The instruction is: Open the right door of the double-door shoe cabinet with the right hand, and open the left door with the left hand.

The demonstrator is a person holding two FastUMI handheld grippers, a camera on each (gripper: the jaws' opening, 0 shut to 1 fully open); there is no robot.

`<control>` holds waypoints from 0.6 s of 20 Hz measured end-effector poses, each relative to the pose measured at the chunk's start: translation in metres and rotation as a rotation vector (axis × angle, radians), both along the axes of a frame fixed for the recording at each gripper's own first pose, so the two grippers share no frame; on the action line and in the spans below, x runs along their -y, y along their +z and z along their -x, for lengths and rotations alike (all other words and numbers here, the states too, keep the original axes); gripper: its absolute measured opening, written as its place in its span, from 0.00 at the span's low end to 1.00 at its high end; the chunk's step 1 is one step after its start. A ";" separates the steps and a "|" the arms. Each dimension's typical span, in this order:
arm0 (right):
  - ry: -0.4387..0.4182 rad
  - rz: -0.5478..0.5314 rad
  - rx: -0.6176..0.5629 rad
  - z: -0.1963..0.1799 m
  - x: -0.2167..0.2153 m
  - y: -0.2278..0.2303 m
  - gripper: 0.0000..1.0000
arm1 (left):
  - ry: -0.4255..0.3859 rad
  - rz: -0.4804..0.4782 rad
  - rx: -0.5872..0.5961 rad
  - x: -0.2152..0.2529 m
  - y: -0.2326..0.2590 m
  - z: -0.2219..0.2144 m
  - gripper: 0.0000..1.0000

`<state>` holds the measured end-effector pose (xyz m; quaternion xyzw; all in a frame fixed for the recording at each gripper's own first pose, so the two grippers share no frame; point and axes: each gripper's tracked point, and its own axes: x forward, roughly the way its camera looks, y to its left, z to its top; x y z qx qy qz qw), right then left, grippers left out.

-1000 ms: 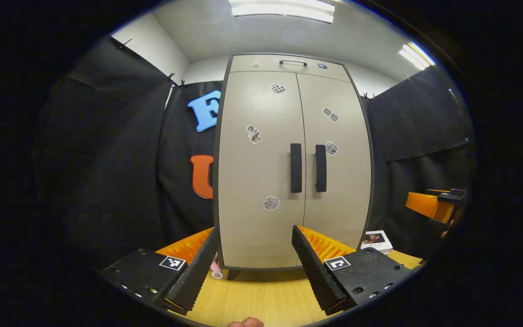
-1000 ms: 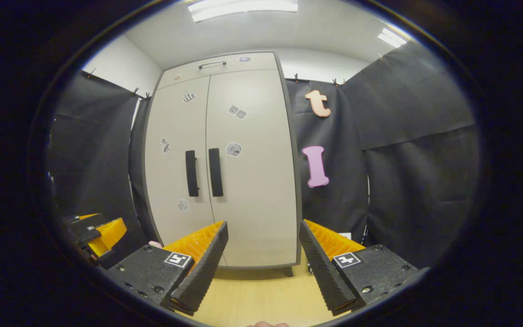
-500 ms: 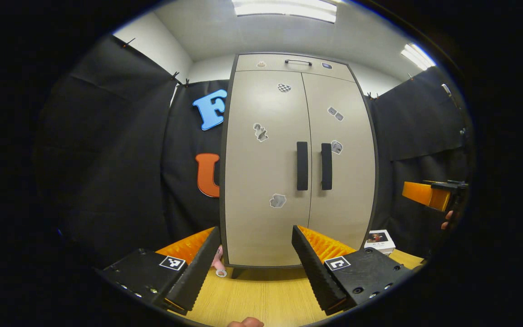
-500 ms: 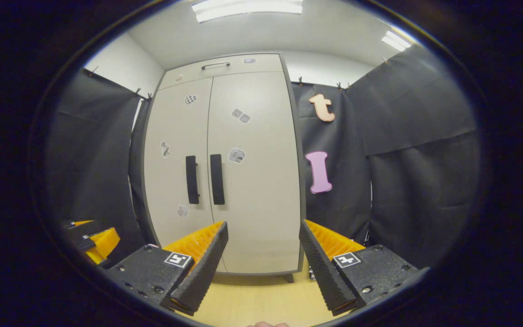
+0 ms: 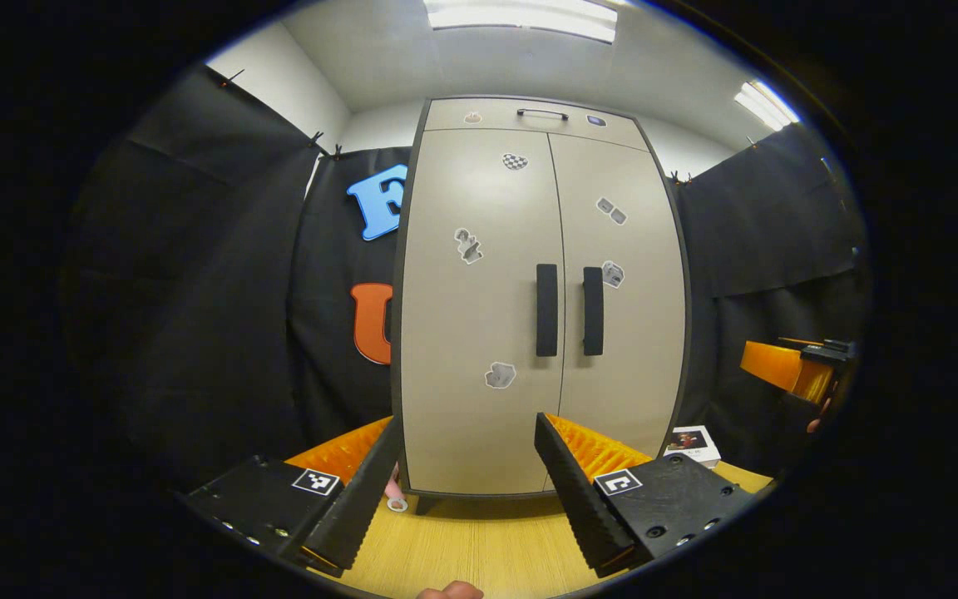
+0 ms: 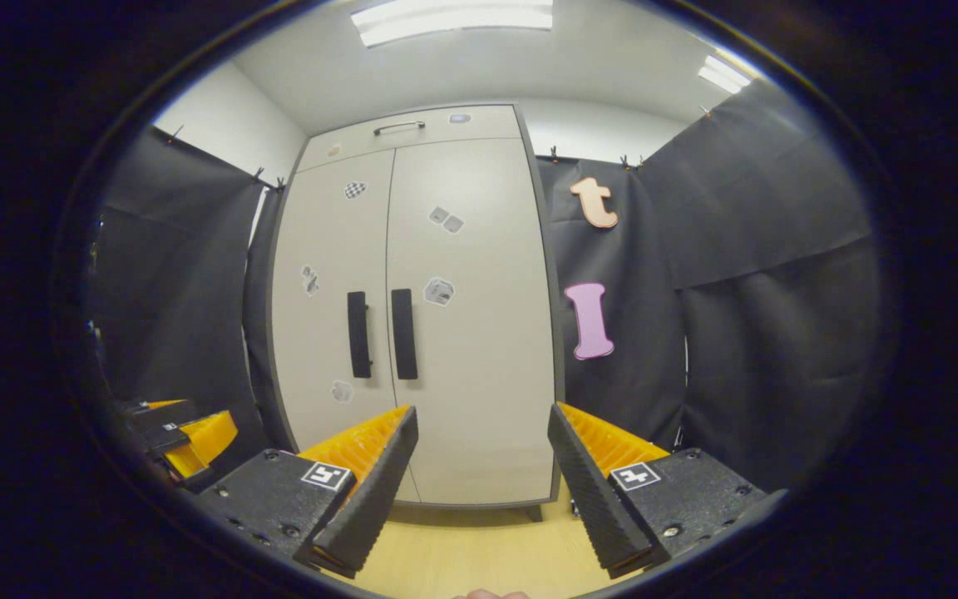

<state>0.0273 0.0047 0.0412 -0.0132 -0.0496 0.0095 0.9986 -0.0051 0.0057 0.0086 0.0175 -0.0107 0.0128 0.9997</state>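
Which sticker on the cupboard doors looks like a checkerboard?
The highest one on the left door: the checkered sticker, near the door's top edge. The other stickers sit lower and lack squares.

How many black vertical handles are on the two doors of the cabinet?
2: one black vertical handle on the beige left door's inner edge, one on the beige right door's inner edge, side by side.

The shoe cabinet (image 5: 479, 333) is finished in smooth, matt beige laminate, and a soft sheen is shown high on its left door (image 6: 325, 274). Its door handles (image 5: 546, 309) are matt and dark, as of plastic. The bench (image 5: 479, 549) is faced with pale wood grain. The fingers (image 6: 367, 491) of the right tool are ribbed.
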 end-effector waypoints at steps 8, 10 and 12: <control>0.036 0.019 0.007 -0.018 -0.025 0.007 0.98 | 0.011 -0.013 0.018 -0.010 0.007 0.006 0.95; 0.046 0.022 0.006 -0.028 -0.033 0.008 0.98 | 0.008 -0.013 0.011 -0.012 0.003 0.011 0.95; 0.060 0.023 0.009 -0.052 -0.045 0.013 0.98 | 0.009 -0.013 0.001 -0.016 -0.001 0.017 0.95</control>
